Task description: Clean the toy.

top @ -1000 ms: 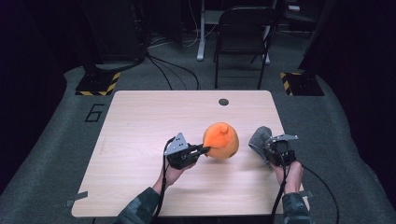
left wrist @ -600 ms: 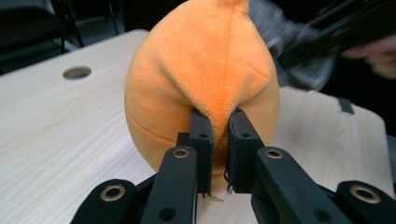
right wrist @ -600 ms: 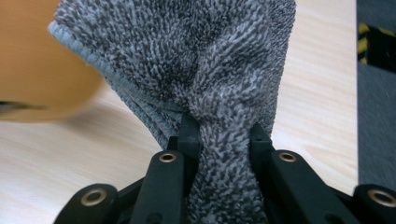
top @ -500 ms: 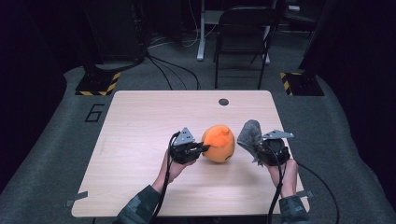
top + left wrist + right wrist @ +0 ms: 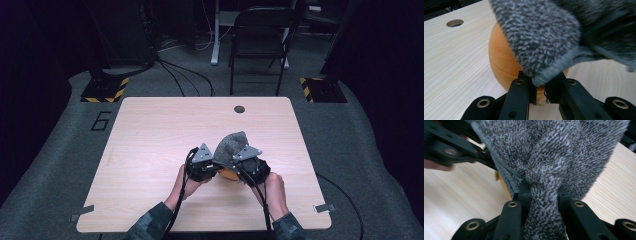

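My right tongs are pinching a grey fuzzy cloth: in the right gripper view a bunched neck of the cloth runs down between the two black jaws, which squeeze it from both sides, and the rest fans out above them. My left tongs are pressed together on the lower edge of an orange plush ball; in the left gripper view the jaws stand close, with a small fold of the orange fabric caught between their tips. A rounded corner of the cloth hangs over the ball there and comes down right to the jaw tips; whether its hem is also in the pinch I cannot tell.

From the high view, my two hands sit close together, both tongs nearly touching, near the front edge of the worktop and a little right of its middle. The cloth drapes over the ball, of which a small orange sliver shows between the tongs. A small round hole lies near the far edge of the worktop, well apart from my hands.
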`<state>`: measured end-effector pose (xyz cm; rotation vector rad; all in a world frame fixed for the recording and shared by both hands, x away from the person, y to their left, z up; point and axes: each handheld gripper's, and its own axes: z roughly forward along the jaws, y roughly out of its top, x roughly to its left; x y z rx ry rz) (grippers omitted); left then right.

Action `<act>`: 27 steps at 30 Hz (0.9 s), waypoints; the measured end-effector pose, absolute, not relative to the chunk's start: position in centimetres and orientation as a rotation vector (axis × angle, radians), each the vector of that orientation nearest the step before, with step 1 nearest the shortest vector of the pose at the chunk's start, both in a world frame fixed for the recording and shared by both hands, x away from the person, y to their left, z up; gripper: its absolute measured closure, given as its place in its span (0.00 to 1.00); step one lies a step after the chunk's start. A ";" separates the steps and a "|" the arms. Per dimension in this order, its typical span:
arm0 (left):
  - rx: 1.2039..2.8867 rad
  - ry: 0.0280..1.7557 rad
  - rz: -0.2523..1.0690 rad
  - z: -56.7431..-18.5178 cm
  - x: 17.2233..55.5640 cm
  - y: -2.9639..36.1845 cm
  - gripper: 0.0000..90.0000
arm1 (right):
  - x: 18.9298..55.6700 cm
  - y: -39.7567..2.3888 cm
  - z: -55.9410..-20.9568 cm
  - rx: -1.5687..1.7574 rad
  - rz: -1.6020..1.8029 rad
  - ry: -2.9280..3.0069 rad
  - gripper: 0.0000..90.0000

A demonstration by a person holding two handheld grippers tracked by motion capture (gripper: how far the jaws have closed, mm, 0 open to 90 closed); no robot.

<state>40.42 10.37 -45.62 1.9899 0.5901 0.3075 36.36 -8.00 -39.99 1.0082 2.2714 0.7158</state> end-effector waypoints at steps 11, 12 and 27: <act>1.982 0.581 0.292 -46.1 40.6 10.5 0.91 | 40.4 -14.7 -43.1 1.301 0.657 2.179 0.82; 1.982 0.581 0.291 -46.1 40.7 10.5 0.91 | 40.4 -15.2 -43.0 1.310 0.680 2.182 0.82; 1.954 0.664 0.255 -46.3 40.9 11.0 0.90 | 38.9 -11.9 -41.1 1.141 0.788 2.195 0.81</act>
